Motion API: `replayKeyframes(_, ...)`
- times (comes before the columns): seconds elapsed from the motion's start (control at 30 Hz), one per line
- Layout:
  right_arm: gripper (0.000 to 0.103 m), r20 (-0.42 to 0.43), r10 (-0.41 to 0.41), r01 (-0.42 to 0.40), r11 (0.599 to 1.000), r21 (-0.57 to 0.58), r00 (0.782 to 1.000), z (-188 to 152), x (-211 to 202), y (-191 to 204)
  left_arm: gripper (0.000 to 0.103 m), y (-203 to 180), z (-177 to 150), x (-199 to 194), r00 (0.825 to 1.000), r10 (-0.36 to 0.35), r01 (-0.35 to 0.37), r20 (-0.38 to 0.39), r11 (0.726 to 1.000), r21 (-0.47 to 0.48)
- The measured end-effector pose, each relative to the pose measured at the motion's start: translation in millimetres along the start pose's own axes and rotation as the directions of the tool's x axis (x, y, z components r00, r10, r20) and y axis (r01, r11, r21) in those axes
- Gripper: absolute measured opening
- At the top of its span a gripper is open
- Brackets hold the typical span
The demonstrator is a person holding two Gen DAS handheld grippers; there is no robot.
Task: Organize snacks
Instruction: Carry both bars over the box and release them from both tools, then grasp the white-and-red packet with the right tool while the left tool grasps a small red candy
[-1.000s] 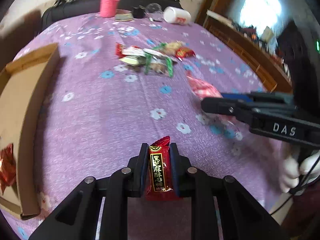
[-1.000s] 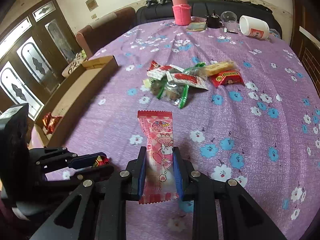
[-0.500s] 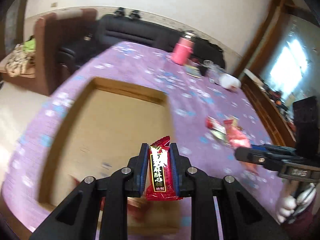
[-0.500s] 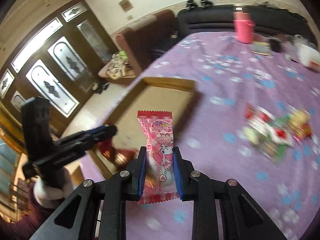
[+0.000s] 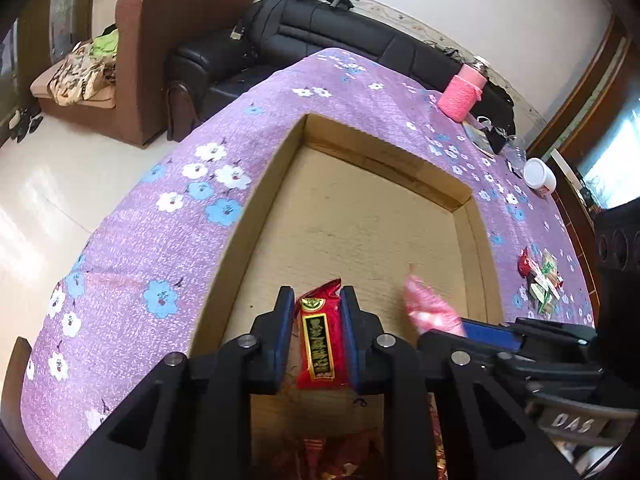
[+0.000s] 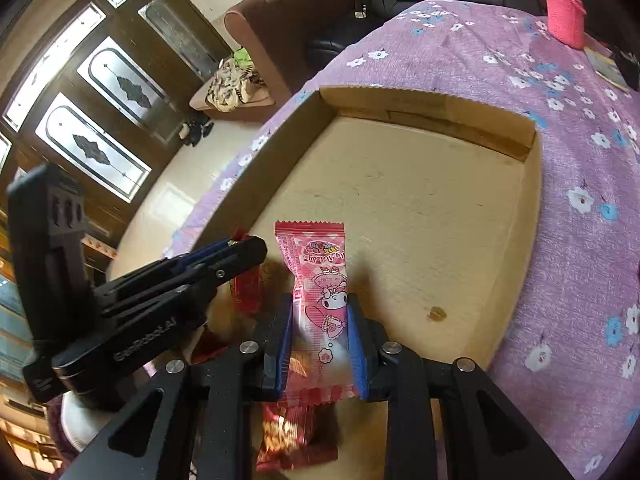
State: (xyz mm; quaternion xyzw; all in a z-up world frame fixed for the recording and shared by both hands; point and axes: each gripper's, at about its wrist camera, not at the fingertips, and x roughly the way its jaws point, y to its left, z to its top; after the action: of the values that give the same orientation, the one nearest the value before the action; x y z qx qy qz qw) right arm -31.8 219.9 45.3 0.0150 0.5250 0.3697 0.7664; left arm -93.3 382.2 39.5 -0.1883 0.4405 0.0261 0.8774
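Grippers held over shallow brown cardboard tray (image 5: 384, 216): red foil snack packet (image 5: 319, 344) is pinched by left gripper (image 5: 318, 336), pink cartoon-printed candy wrapper (image 6: 320, 300) is clamped by right gripper (image 6: 319, 344); loose snack pile (image 5: 542, 284) is left on purple floral tablecloth (image 5: 168, 248).

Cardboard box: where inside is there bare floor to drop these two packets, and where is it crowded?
The cardboard box has bare floor across its middle and far half, up to the far wall and the right wall. The near end is crowded: red snack packets lie under both grippers, which hold the red packet and the pink packet.
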Motion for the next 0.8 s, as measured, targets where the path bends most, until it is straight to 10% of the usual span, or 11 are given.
replayKeyframes(0.13, 0.044, 0.015, -0.002, 0.002, 1.0, -0.006, 1.0, -1.4, 0.4, 0.3, 0.055, 5.7, 0.1, -8.6, 0.999, -0.045, 0.046, 0.018, 0.998, -0.052)
replayKeyframes(0.37, 0.045, 0.146, -0.002, -0.008, 0.998, 0.066, 0.989, -5.6, -70.1, -48.1, 0.065, -12.0, -6.1, -56.4, 0.988, -0.096, 0.106, 0.118, 0.991, -0.082)
replayKeyframes(0.57, 0.045, 0.228, -0.248, 0.196, 0.954, 0.228, 0.941, -22.0, -143.2, -149.6, 0.079, -56.3, -30.7, -101.0, 0.949, -0.237, 0.243, 0.206, 0.97, -0.003)
replayKeyframes(0.8, 0.044, 0.146, -0.396, 0.345, 0.895, 0.282, 0.907, -3.8, -124.9, -212.0, 0.079, -108.8, -49.0, -81.9, 0.944, -0.31, 0.306, 0.115, 0.951, 0.05)
